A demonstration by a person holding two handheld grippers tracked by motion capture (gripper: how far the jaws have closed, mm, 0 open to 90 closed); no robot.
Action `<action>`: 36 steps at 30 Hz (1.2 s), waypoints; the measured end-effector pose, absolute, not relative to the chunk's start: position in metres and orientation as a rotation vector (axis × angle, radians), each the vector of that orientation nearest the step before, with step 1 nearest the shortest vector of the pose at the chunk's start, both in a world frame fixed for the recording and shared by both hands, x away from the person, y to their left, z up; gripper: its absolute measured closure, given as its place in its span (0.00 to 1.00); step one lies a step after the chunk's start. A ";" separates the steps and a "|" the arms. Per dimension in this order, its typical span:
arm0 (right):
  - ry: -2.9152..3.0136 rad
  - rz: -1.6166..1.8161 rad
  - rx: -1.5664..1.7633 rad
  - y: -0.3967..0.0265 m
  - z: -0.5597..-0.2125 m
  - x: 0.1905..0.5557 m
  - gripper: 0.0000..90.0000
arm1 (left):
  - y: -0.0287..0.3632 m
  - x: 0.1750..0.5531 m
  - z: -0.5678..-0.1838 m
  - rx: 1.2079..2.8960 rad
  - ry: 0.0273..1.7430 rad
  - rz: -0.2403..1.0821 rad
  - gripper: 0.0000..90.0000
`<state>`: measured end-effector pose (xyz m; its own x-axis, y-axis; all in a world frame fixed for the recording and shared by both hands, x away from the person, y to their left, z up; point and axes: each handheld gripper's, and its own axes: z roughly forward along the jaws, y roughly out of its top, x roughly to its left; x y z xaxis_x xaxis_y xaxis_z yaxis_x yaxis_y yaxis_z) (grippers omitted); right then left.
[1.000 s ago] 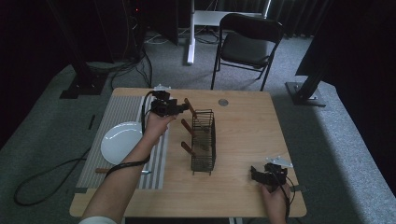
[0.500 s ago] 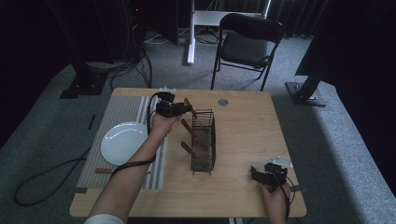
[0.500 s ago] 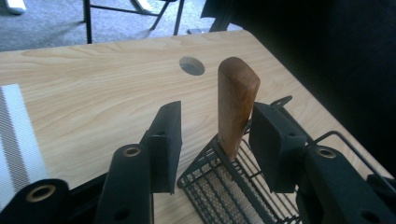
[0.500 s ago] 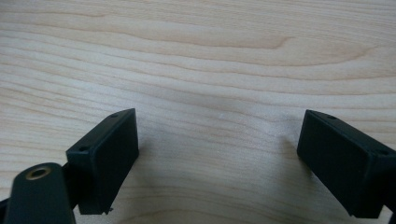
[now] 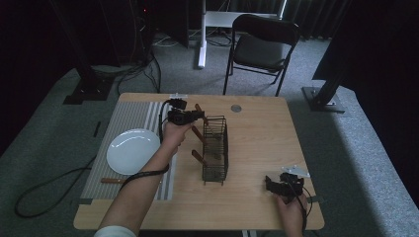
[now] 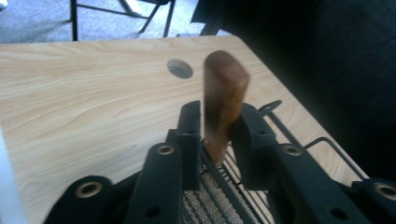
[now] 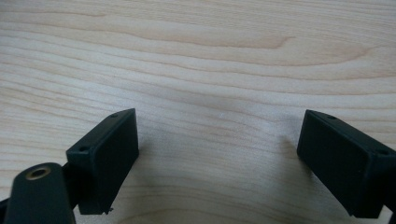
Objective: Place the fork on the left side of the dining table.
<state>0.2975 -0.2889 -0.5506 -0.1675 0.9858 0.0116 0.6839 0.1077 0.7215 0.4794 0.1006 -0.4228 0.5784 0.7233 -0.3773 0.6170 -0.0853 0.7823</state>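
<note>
A black wire rack (image 5: pixel 215 148) stands mid-table with wooden handles poking out of its left side. My left gripper (image 5: pixel 197 115) is at the rack's far left corner. In the left gripper view its jaws (image 6: pixel 219 116) have just been closing and now press on both sides of an upright brown wooden handle (image 6: pixel 224 93), with the rack's mesh below. Two more handles (image 5: pixel 197 134) stick out nearer to me. My right gripper (image 5: pixel 271 183) rests near the table's front right corner, open, with bare wood between its jaws (image 7: pixel 217 144).
A white plate (image 5: pixel 132 150) lies on a grey striped mat (image 5: pixel 128 116) at the table's left, with a wooden-handled utensil (image 5: pixel 111 180) in front of it. A round cable hole (image 5: pixel 236 107) sits near the far edge. A black chair (image 5: pixel 262 47) stands beyond the table.
My left hand has shifted slightly right to the rack's far handle, and its jaws have closed onto that handle. The right hand has stayed put.
</note>
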 end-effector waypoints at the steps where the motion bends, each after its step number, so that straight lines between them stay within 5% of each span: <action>1: 1.911 0.825 1.621 -0.289 -0.551 0.298 0.14 | 0.100 0.479 -0.423 1.782 1.092 0.131 0.84; 36: 1.911 0.825 1.621 -0.289 -0.551 0.298 0.14 | 0.119 0.448 -0.377 1.694 1.066 0.156 0.89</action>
